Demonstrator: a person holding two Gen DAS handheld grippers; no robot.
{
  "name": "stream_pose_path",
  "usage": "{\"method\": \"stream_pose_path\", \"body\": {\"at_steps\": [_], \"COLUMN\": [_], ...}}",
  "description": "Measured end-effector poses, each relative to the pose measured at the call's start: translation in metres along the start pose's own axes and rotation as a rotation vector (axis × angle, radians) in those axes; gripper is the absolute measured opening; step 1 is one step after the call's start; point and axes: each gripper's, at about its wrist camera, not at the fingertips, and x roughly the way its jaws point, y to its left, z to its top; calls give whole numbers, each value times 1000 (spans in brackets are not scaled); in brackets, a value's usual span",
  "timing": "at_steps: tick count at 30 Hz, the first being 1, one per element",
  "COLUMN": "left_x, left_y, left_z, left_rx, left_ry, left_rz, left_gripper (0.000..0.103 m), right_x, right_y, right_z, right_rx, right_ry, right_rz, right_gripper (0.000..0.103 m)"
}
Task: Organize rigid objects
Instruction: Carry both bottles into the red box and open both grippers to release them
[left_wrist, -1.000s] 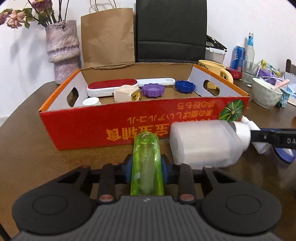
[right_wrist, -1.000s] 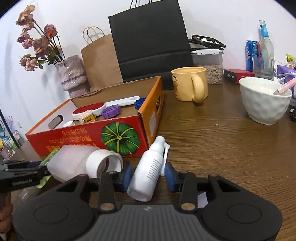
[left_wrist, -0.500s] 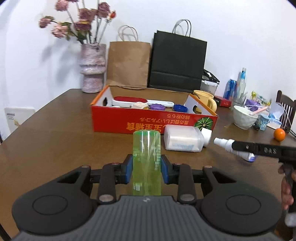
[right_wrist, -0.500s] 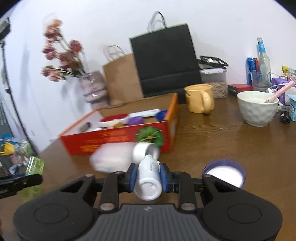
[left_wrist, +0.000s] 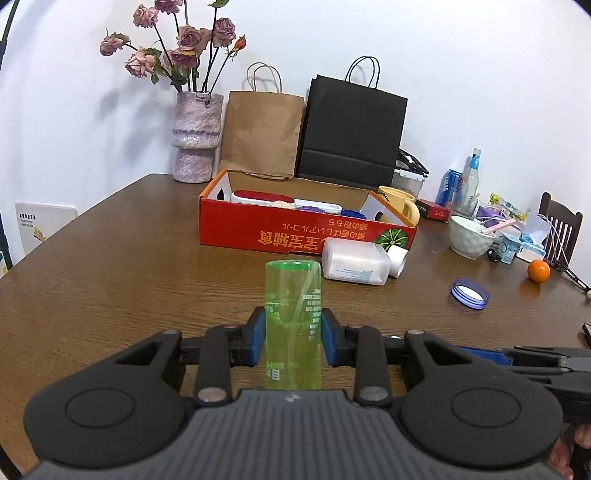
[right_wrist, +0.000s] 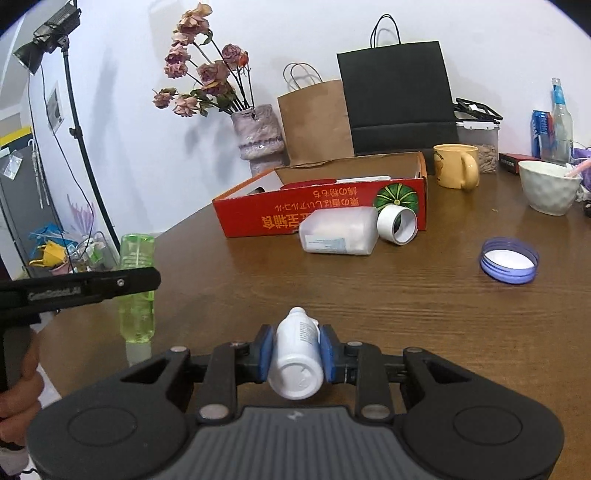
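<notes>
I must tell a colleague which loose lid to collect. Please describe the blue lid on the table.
Find the red cardboard box on the wooden table. A white jar lies in front of it. Right of the jar, alone, lies the blue lid: a flat, translucent blue ring with a white inside.

On the table (left_wrist: 110, 266) a cardboard box (left_wrist: 258, 236) stands before two paper bags (left_wrist: 317, 133), a vase (left_wrist: 197, 136) to their left. A jar (left_wrist: 354, 262) lies on its side just before the box, perhaps touching it; a loose lid (left_wrist: 470, 293) lies to its right, a mug (left_wrist: 400, 206) behind.
</notes>
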Motion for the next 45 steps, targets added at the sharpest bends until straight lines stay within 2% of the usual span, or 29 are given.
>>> {"method": "stream_pose_path", "body": {"at_steps": [3,7,12,15,17,19,22,24,27,32,36,41,43,44,45], "left_x": [-9,-18,-17,5,32,63,122,165,229,316,361,389,393,391,389], "left_y": [-3,-2,8,18,22,23,23,22,20,-16,-37,-57,-59,-60,-61], "left_z": [6,32,110,170,205,232,256,259,250,214,190,177,176,178,180], "left_rx": [9,30,39,-17,-36,-35,-22,-28,-120,-117,-115,-113,-122,-116,-111], "left_ry": [-42,-102,-173,-153,-116,-80,4,62,190,336,415,467,469,464,455], "left_rz": [-11,-48,-138,-201,-217,-192,-140,-85,-110,-141,-154,-166,-152,-163,-170], "left_gripper": [31,31,31,31,31,31,31,31,31,31,32,32,36,43,54], "right_x": [-13,-37,-53,-42,-24,2,54,89,144,212,236,242,237,234,229], "right_y": [5,7,0,-12,-22,-33,-48,-56,-74,-86,-95,-94,-89,-87,-84], "right_z": [6,33,103,159,190,217,244,249,247,231,214,195,193,193,194], "right_rx": [7,-12,-48,-40,-14,15,28,30,73,54,27,-64,-104,-114,-124], "right_ry": [-33,-131,-253,-296,-283,-257,-192,-145,-72,13,61,77,67,58,43], "right_rz": [4,17,55,61,72,77,10,-39,-100,-210,-271,-340,-358,-352,-346], "right_gripper": [26,27,27,27,26,27,27,27,27,27,27,26,31,42,53]}}
